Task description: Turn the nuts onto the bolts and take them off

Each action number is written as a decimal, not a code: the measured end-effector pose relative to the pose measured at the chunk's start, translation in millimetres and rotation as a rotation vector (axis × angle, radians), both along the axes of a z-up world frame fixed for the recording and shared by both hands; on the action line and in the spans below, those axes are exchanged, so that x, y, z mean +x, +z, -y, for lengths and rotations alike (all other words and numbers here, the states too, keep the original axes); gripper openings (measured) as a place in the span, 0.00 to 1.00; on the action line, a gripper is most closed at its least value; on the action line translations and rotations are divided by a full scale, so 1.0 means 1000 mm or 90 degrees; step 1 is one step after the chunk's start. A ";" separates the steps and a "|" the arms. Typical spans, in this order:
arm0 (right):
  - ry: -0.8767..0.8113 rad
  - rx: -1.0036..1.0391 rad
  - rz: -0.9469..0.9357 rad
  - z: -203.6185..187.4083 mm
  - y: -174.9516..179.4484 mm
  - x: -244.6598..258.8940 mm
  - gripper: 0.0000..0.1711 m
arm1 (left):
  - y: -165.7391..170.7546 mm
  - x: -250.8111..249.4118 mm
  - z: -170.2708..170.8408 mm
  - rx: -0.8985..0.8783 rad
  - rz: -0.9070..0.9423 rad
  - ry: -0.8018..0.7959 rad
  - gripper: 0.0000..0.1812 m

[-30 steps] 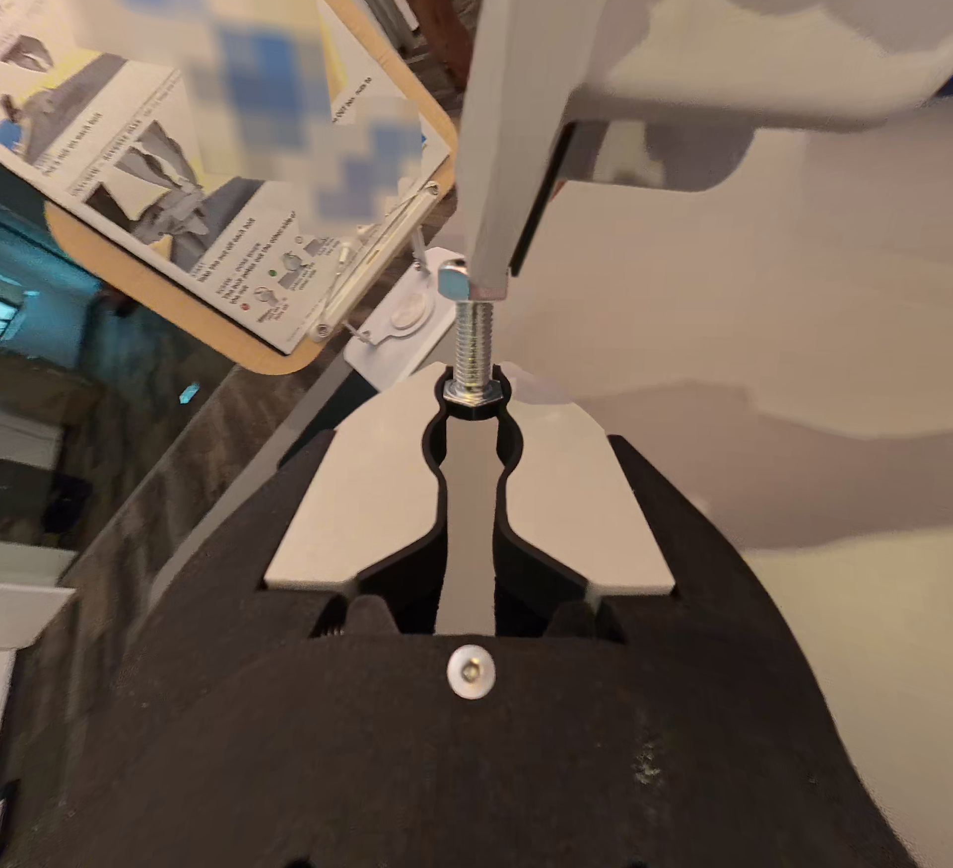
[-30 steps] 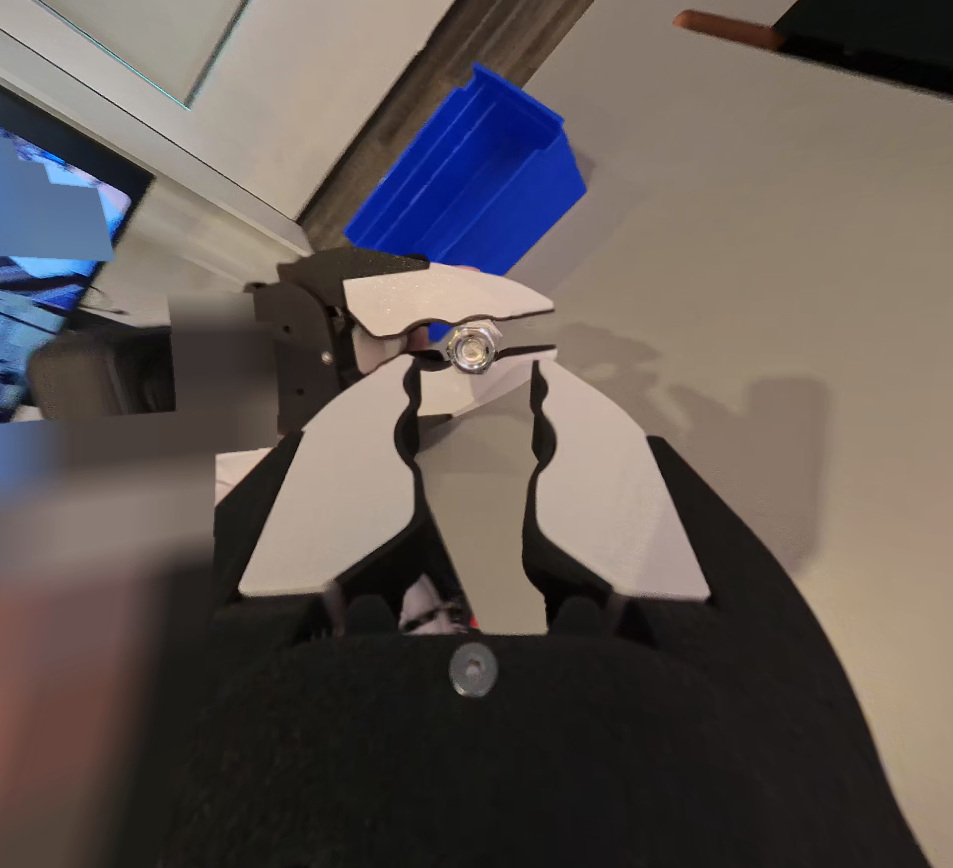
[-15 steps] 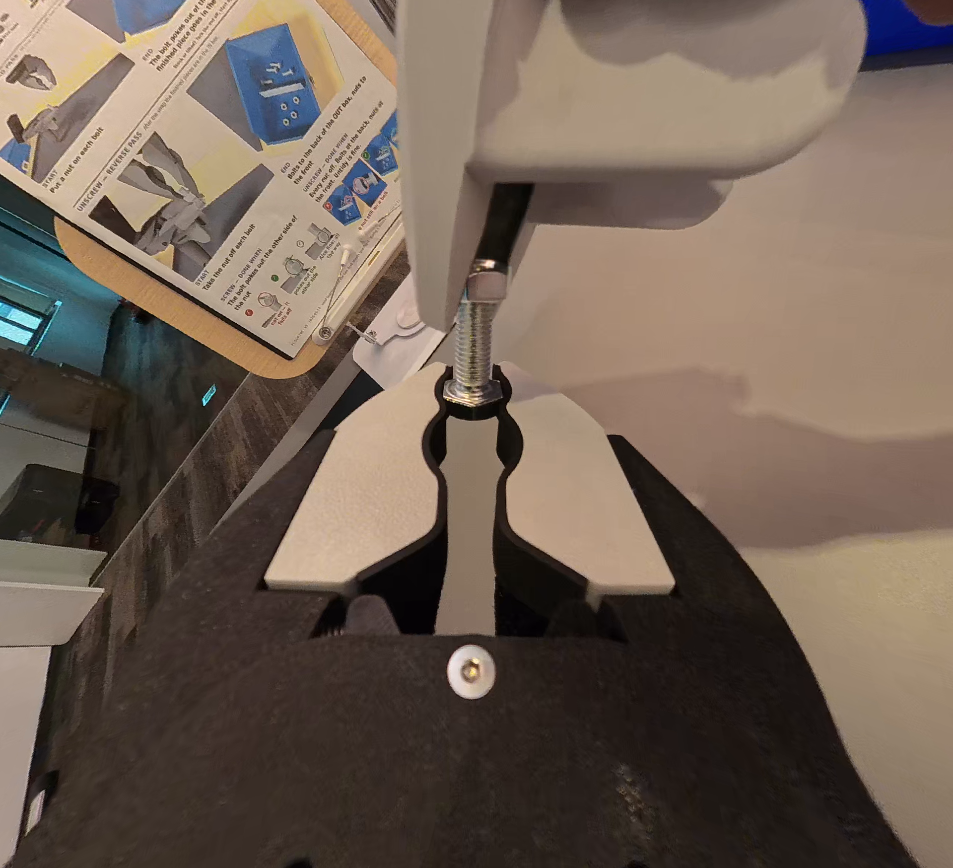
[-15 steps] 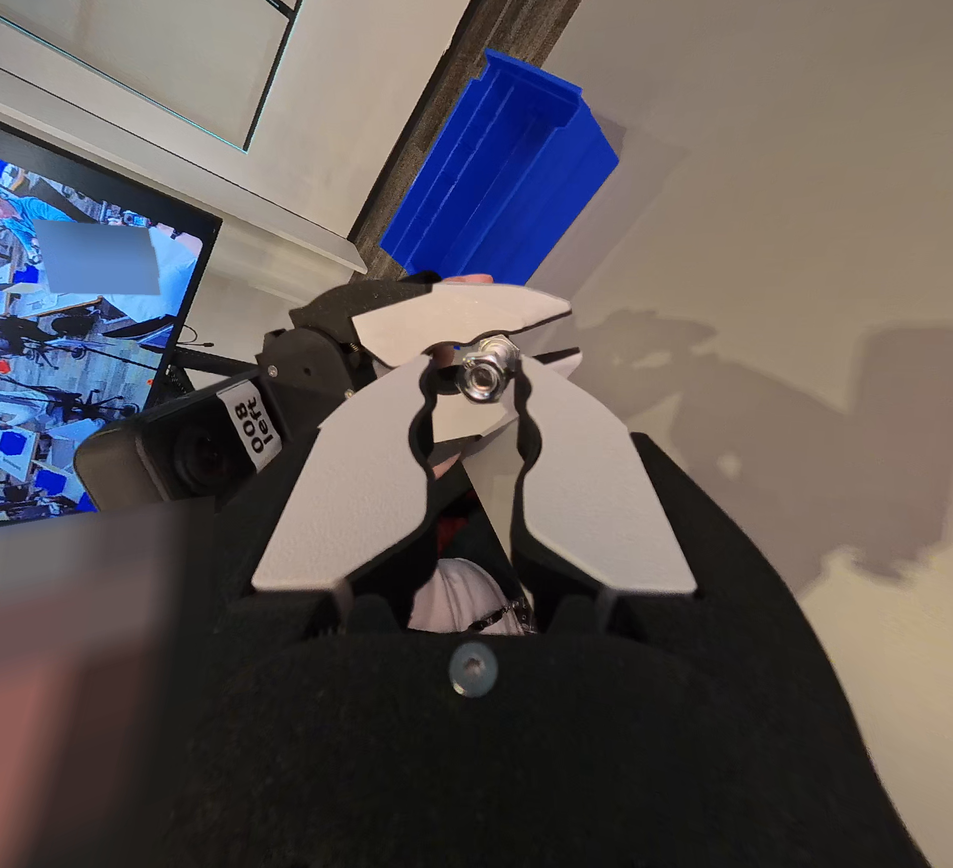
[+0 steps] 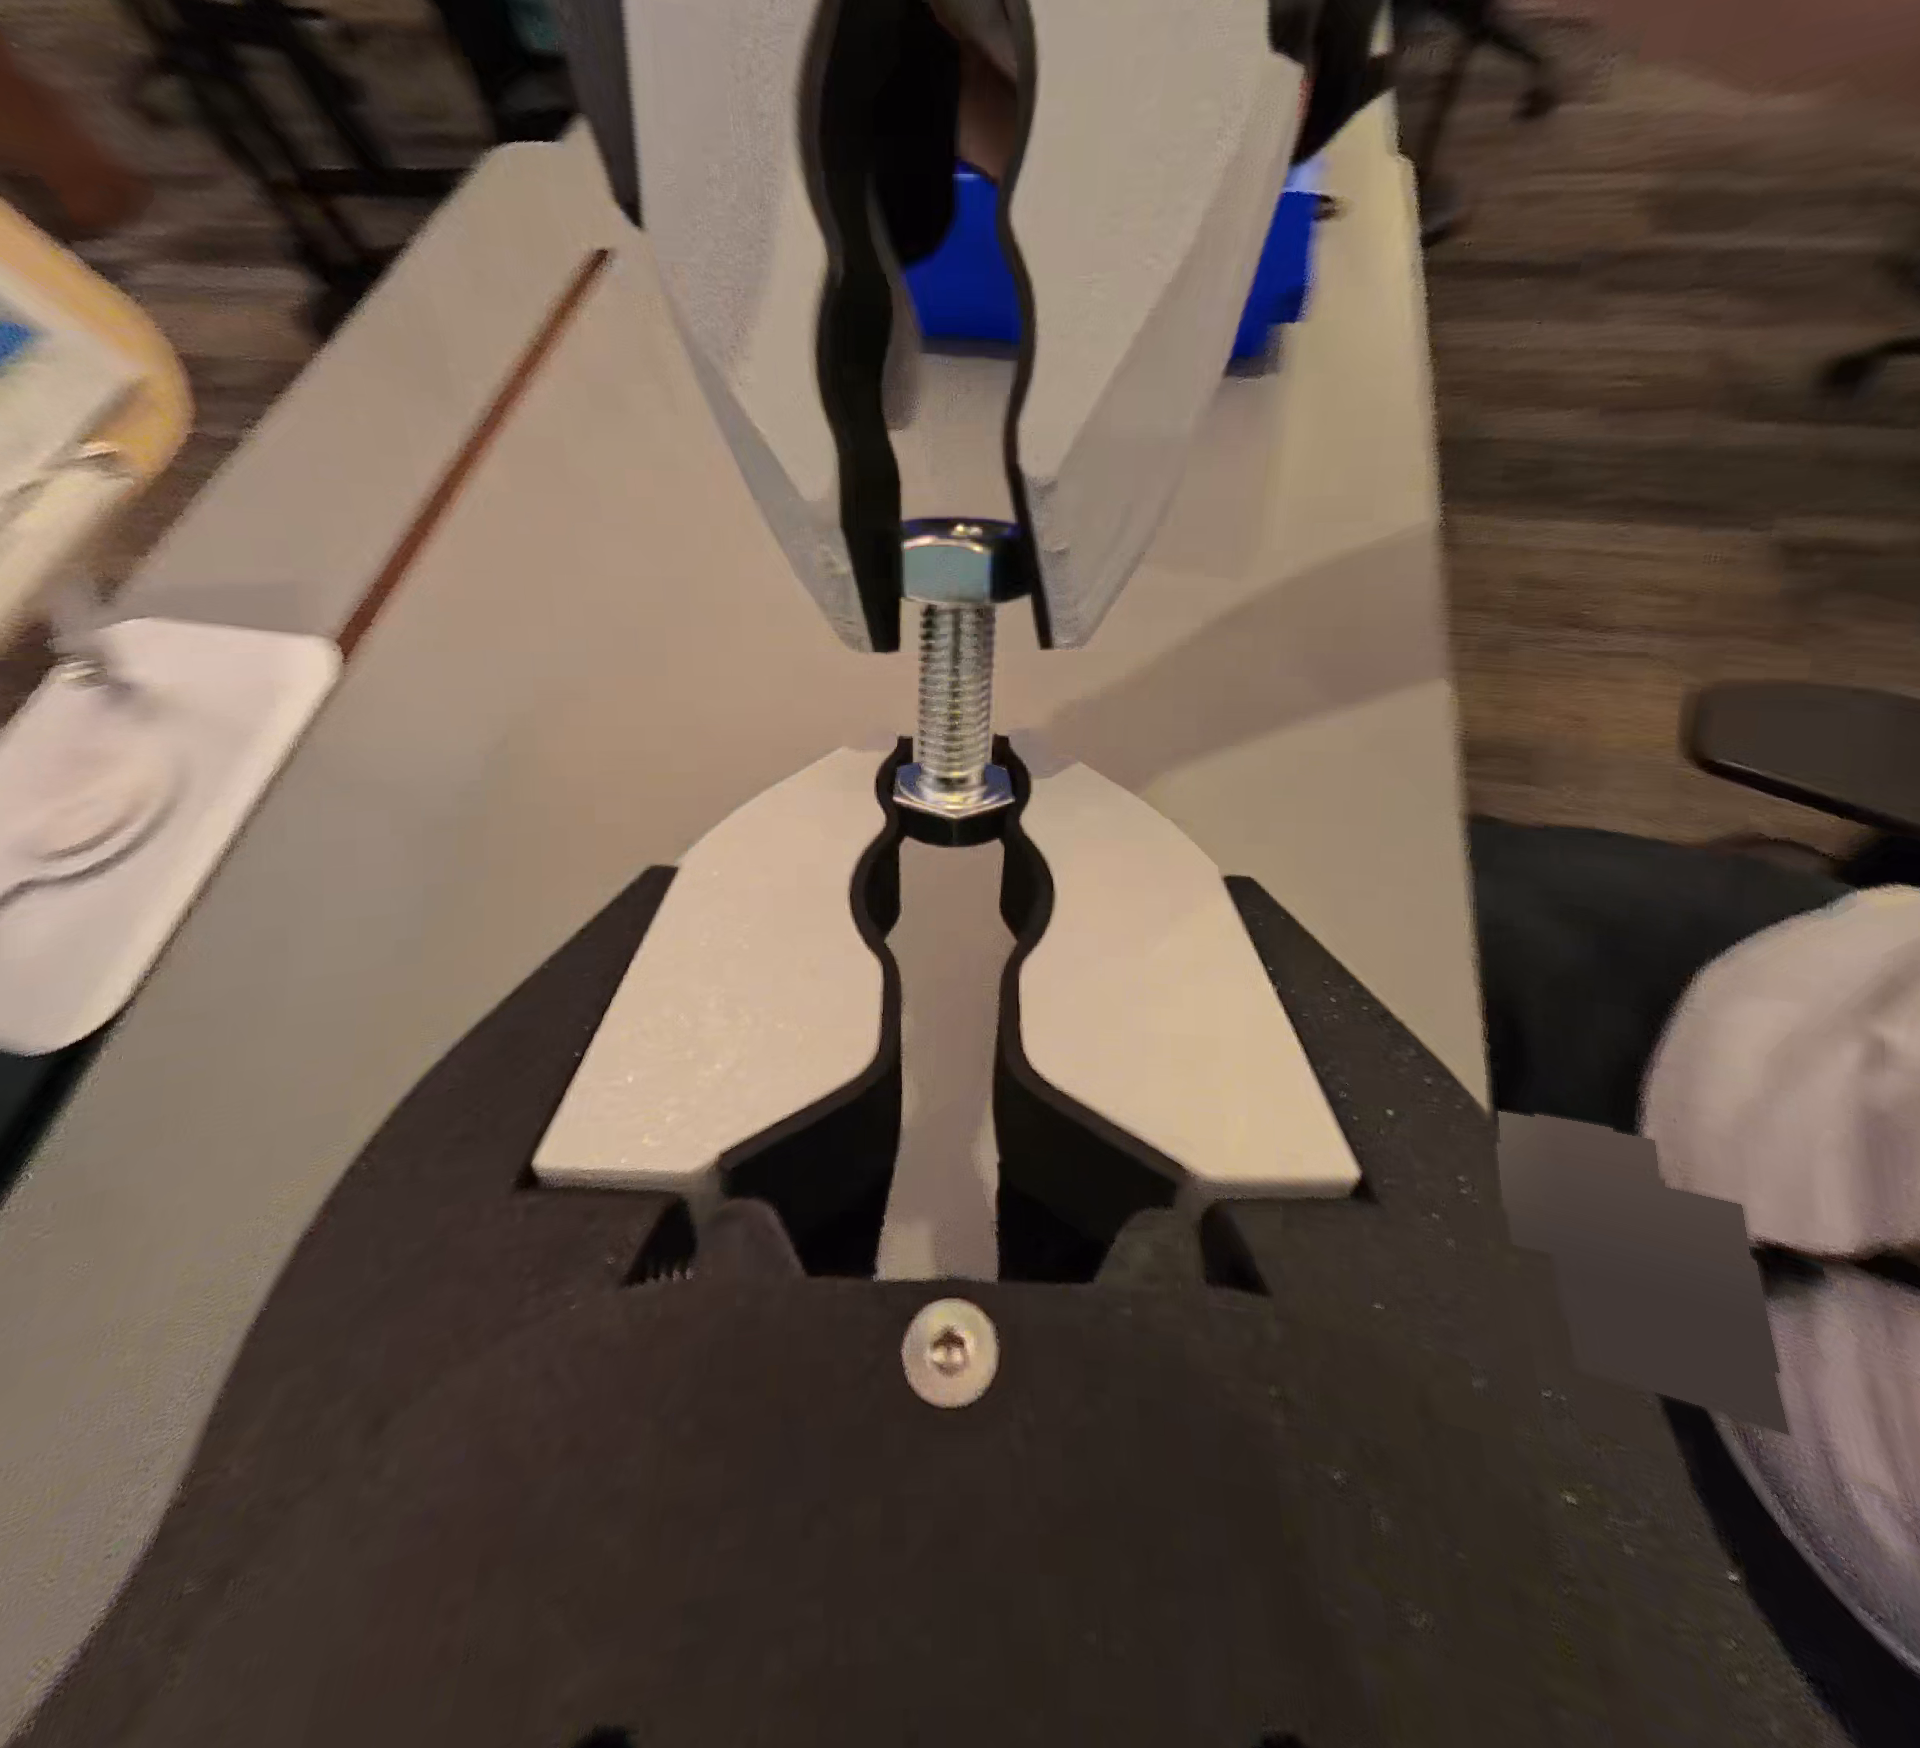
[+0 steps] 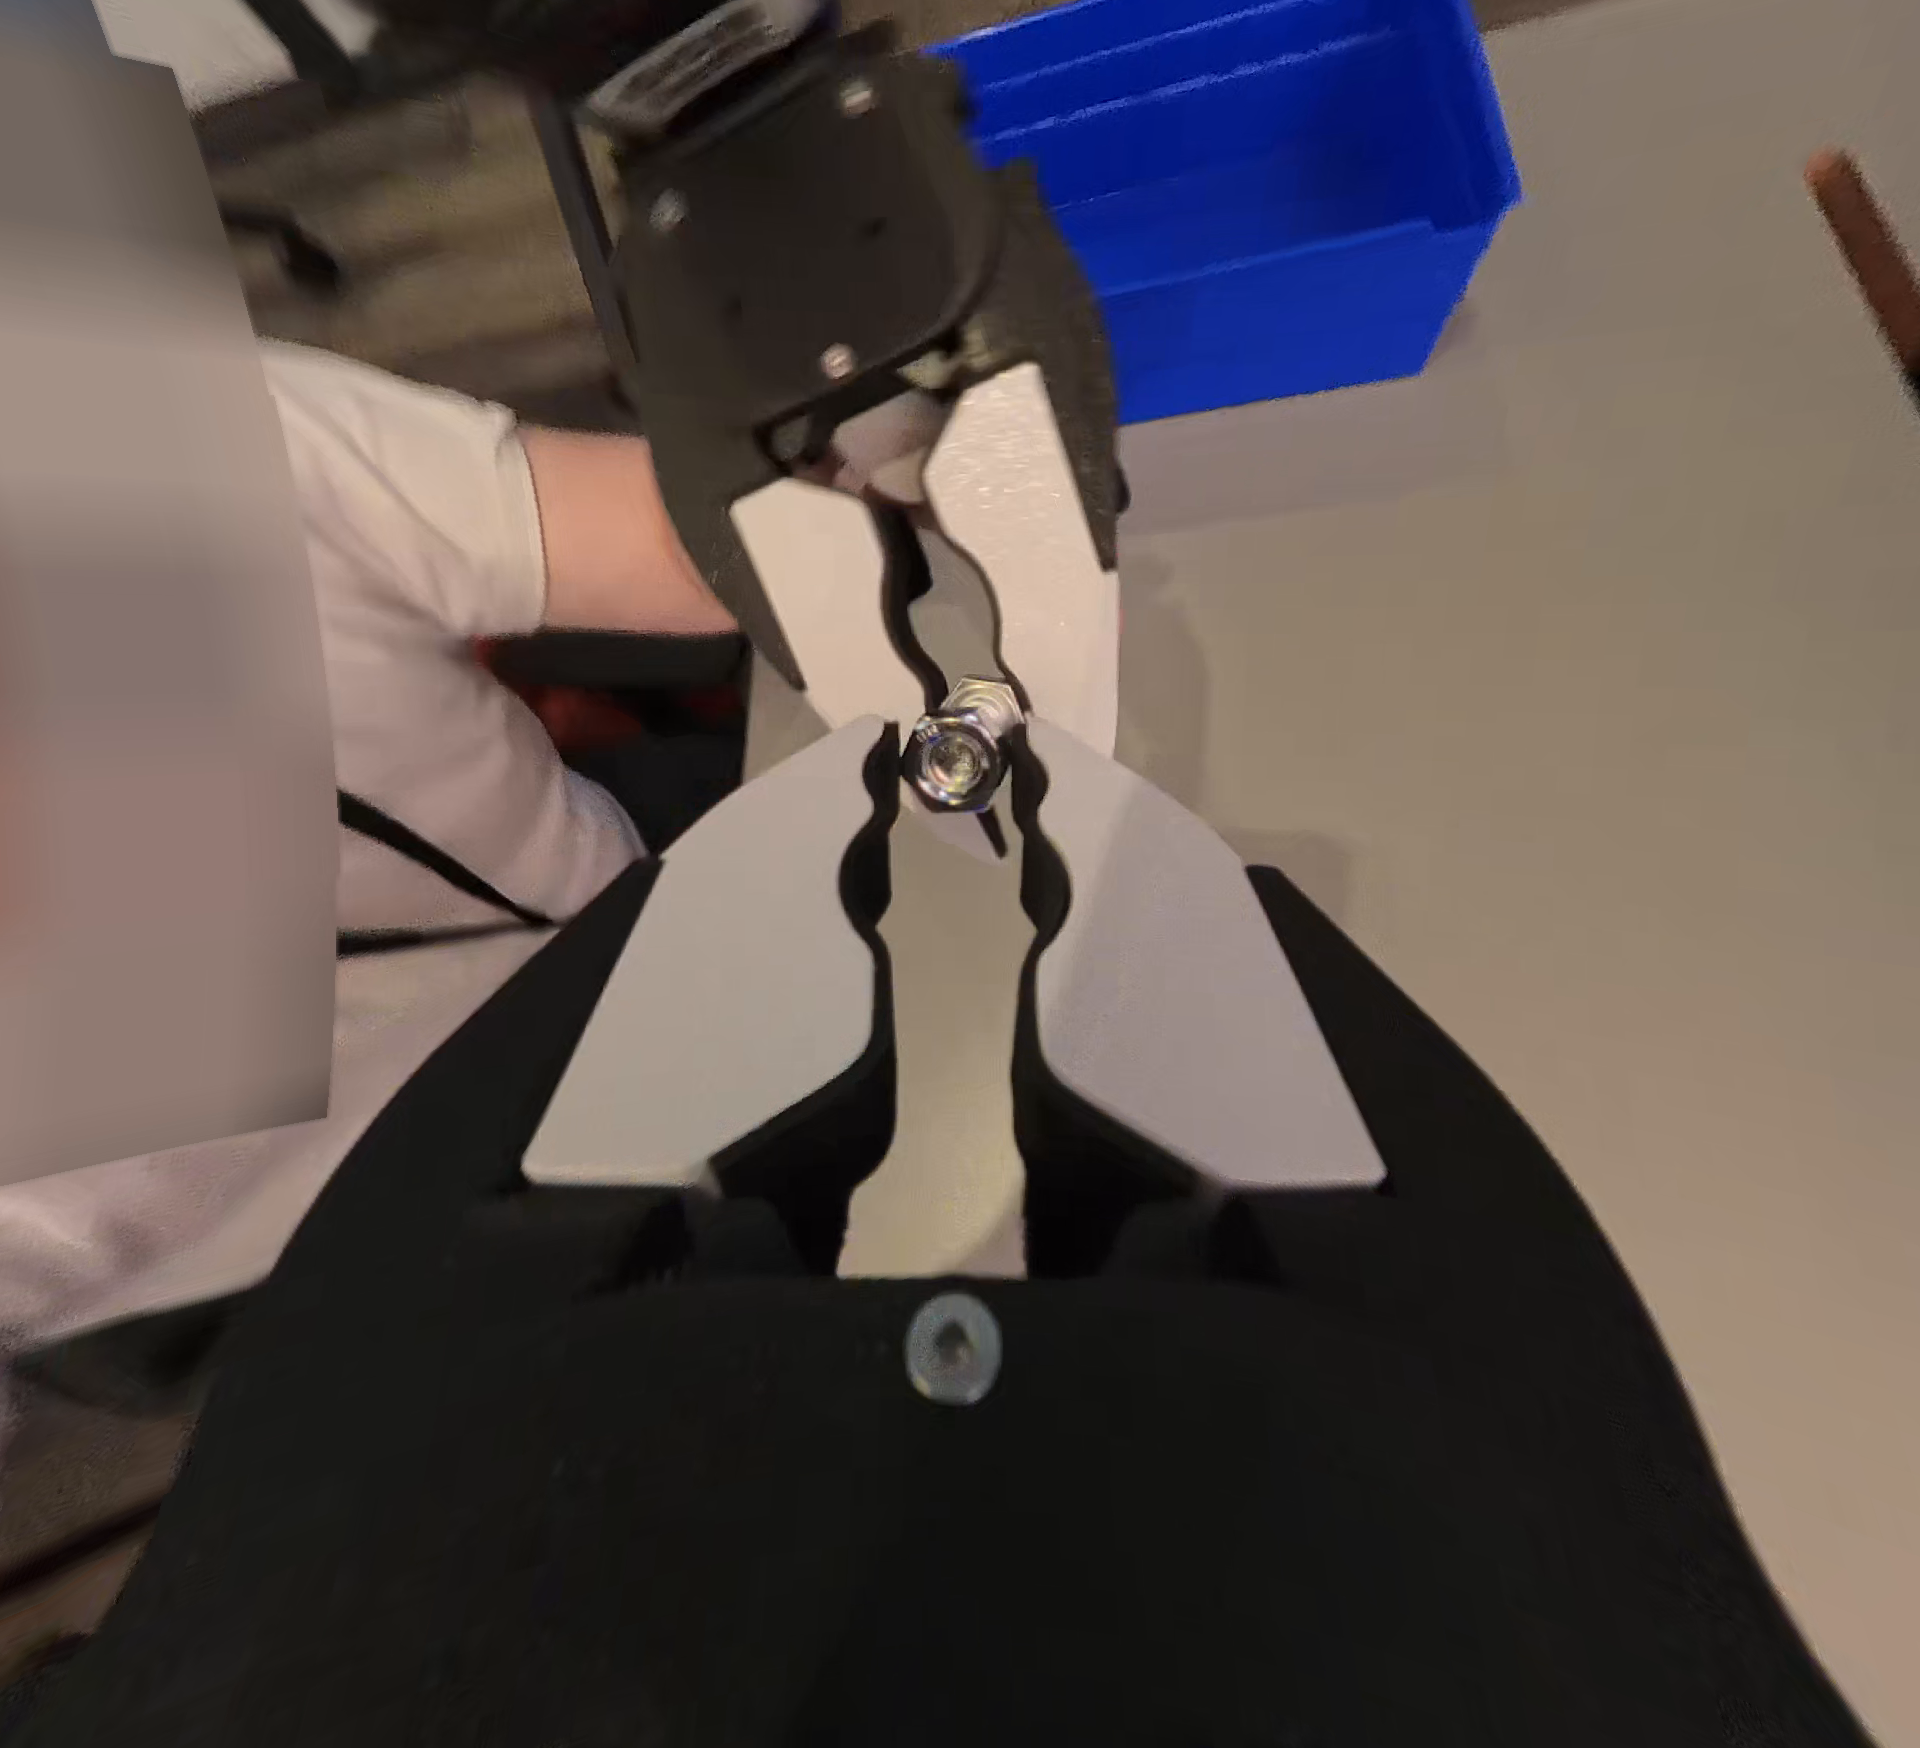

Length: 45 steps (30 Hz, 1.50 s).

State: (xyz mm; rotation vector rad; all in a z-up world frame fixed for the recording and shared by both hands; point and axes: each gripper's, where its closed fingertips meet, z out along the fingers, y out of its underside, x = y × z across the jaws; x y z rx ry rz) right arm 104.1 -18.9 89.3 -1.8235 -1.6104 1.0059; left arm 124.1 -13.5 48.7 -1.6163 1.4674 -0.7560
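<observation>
While left gripper (image 5: 951,805) pinches nut (image 5: 951,789) at frame centre, nearly closed, and right gripper (image 5: 961,633) clamps bolt (image 5: 951,711) head just above: tip-only grips may slip under twisting; tilted axes could bind thread.

Pale grey table (image 6: 1507,763) under soft light, dark wood-grain floor (image 5: 1662,555) beyond, blue bin (image 6: 1299,223) at the far edge
</observation>
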 end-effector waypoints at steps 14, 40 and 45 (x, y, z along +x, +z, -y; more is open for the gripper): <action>0.293 0.347 0.040 0.063 -0.021 0.007 0.11 | -0.015 -0.003 0.084 -0.247 -0.008 -0.377 0.08; 0.193 0.645 0.023 0.041 -0.009 0.003 0.20 | -0.006 -0.007 0.077 -0.336 0.066 -0.447 0.08; 0.086 0.571 -0.047 0.030 0.002 0.008 0.32 | -0.002 -0.005 0.062 -0.326 0.091 -0.397 0.08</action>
